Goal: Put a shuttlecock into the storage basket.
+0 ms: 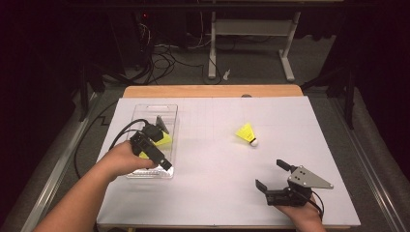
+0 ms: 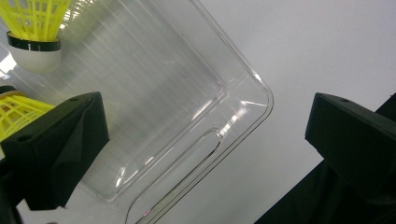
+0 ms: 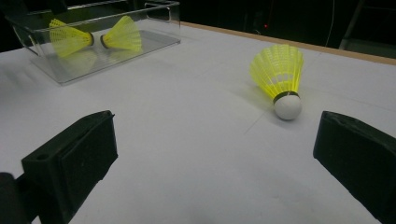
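A clear plastic tray (image 1: 145,107) lies at the table's left. My left gripper (image 1: 162,159) hovers over its near end, open with nothing between its jaws. In the left gripper view (image 2: 205,135), one yellow shuttlecock (image 2: 35,28) lies in the tray (image 2: 261,88), and a second shuttlecock (image 2: 16,114) is half hidden behind the left jaw. A third shuttlecock (image 1: 246,134) lies on the white sheet, cork toward me. My right gripper (image 1: 270,174) stands open at the front right, short of it. The right gripper view (image 3: 215,154) has that shuttlecock (image 3: 280,74) ahead and right, and the tray (image 3: 159,23) far left.
A white sheet (image 1: 217,193) covers the table, with a wooden strip (image 1: 212,91) along the far edge. Beyond it, a desk frame (image 1: 251,29) and cables (image 1: 159,58) stand on the floor. The person's forearms come in from the bottom.
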The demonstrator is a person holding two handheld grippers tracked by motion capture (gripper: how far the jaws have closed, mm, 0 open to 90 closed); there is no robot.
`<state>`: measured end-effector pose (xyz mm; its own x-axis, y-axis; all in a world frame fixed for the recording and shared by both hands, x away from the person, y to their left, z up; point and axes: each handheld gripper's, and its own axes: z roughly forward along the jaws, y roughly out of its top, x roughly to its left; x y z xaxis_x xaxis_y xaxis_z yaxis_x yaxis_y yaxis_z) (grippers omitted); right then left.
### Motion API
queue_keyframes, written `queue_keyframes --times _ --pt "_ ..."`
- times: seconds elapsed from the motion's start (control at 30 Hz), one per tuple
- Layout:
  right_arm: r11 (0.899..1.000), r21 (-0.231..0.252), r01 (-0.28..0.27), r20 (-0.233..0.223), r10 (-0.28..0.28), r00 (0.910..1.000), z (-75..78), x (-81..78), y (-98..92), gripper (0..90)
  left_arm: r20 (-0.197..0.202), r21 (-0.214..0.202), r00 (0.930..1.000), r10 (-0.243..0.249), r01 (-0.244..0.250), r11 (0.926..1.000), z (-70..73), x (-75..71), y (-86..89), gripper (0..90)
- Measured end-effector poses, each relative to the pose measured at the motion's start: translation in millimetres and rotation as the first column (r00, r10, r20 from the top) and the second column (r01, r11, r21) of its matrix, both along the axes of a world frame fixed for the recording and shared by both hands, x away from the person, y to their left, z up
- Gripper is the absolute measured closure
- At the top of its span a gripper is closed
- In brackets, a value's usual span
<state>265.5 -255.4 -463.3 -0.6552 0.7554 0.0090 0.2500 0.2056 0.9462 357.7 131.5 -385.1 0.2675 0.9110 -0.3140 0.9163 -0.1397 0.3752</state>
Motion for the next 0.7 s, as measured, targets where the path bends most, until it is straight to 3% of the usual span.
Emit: queue_keyframes --times 0.23,0.7 --pt "0.999 -0.016 0.046 0.008 -0.045 0.9989 3.6 6.1 0.1 0.4 0.0 -0.004 0.9999 -0.014 0.014 0.9999 -1.2 -1.9 -2.8 0.6" --pt "0.995 -0.06 0.082 -0.004 -0.082 0.9966 12.5 22.9 10.1 0.4 -0.009 -0.004 0.9994 -0.033 0.033 0.9994 -4.8 -4.6 -9.3 0.6"
